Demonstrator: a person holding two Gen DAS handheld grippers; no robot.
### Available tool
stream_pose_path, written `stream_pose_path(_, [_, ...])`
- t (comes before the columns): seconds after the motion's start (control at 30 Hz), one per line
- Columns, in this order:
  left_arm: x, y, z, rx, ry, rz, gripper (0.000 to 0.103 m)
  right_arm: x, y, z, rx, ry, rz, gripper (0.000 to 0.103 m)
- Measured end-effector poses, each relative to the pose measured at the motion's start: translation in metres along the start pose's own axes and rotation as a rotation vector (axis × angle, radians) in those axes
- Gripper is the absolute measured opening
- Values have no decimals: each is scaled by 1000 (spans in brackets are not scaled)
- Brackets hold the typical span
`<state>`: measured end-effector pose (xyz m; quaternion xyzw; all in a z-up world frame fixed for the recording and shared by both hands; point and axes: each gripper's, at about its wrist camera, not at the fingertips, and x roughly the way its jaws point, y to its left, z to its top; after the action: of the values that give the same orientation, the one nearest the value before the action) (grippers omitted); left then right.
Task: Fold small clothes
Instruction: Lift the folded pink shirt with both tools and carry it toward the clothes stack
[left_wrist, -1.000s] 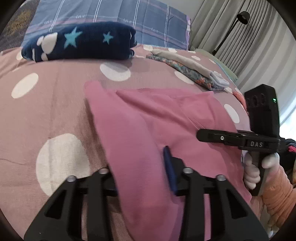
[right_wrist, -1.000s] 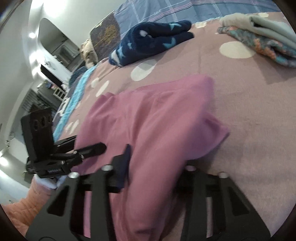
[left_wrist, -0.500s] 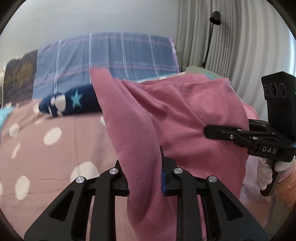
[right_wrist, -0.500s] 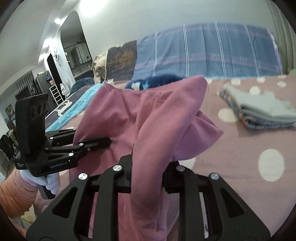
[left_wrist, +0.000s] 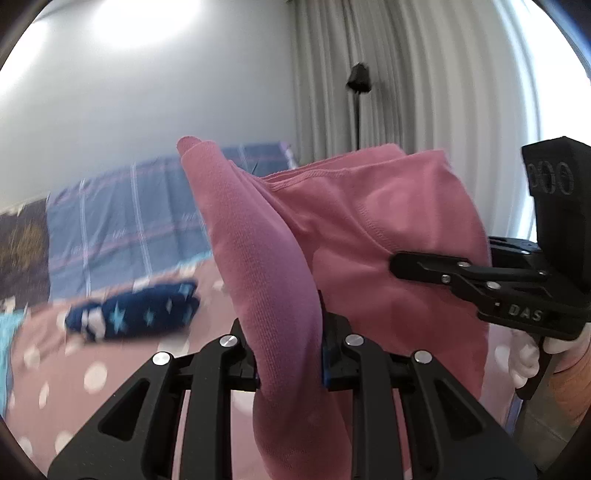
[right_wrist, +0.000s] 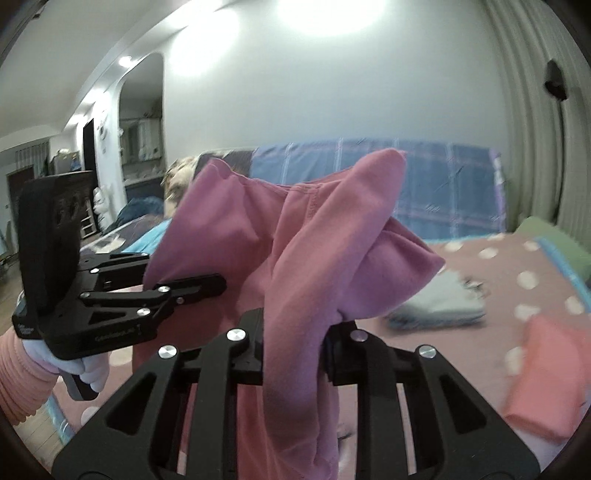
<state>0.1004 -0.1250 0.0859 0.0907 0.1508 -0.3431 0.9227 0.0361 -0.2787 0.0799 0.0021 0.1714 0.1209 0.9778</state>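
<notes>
Since before: both my tongs have come up off the bed with the garment – a second ago it lay flat on the spread, now it hangs in the air between them, wall and curtain behind it.
Garment (left_wrist: 369, 236): pink knit, small, with a stitched hem along its top edge; held up by two bunched corners, the middle sagging in soft folds, the lower part drooping past my fingers.
Left tongs (left_wrist: 288, 354): jaws have just been narrowing – now pinched tight on a thick roll of the pink cloth, which rises above them to a rounded tip.
Right tongs (right_wrist: 295, 350): jaws likewise just drawn in, now clamped on the other bunch; a loose flap spills to the right.
Bed (left_wrist: 55, 373): dusty pink with white dots, well below the garment.
Folded pile (right_wrist: 436, 302): grey, on the bed to the right.
Coral piece (right_wrist: 546, 384): folded, nearer the right edge.
Navy bundle (left_wrist: 133, 314): star-patterned, by the blue plaid pillow (left_wrist: 129, 229).
</notes>
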Motion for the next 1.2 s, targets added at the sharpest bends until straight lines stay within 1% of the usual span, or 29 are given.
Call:
stream_pose_path(0.13, [14, -24, 43, 58, -56, -13, 22, -22, -38, 32, 31, -44, -56, 21])
stream_pose_path(0.2, [24, -33, 60, 88, -71, -14, 22, -28, -55, 46, 31, -68, -96, 21])
stream_pose_path(0.27, [33, -41, 73, 111, -77, -13, 22, -30, -69, 54, 36, -79, -119, 21])
stream_pose_path(0.43, [63, -51, 107, 159, -94, -5, 22, -26, -109, 78, 41, -95, -186, 21])
stream_pose_path(0.6, [90, -56, 136, 191, -117, 21, 23, -17, -133, 100, 32, -118, -247, 21])
stream_pose_path(0.73, [110, -58, 149, 202, -112, 45, 23, -7, -147, 115, 28, -122, -286, 21])
stream_pose_path(0.9, [143, -54, 157, 211, -92, 76, 23, 24, -164, 128, 23, -108, -326, 21])
stream_pose_path(1.0, [164, -48, 157, 207, -72, 92, 23, 51, -180, 131, 35, -94, -340, 21])
stream_pose_path(1.2, [221, -25, 146, 195, -12, 115, 23, 102, -213, 129, 81, -66, -341, 21])
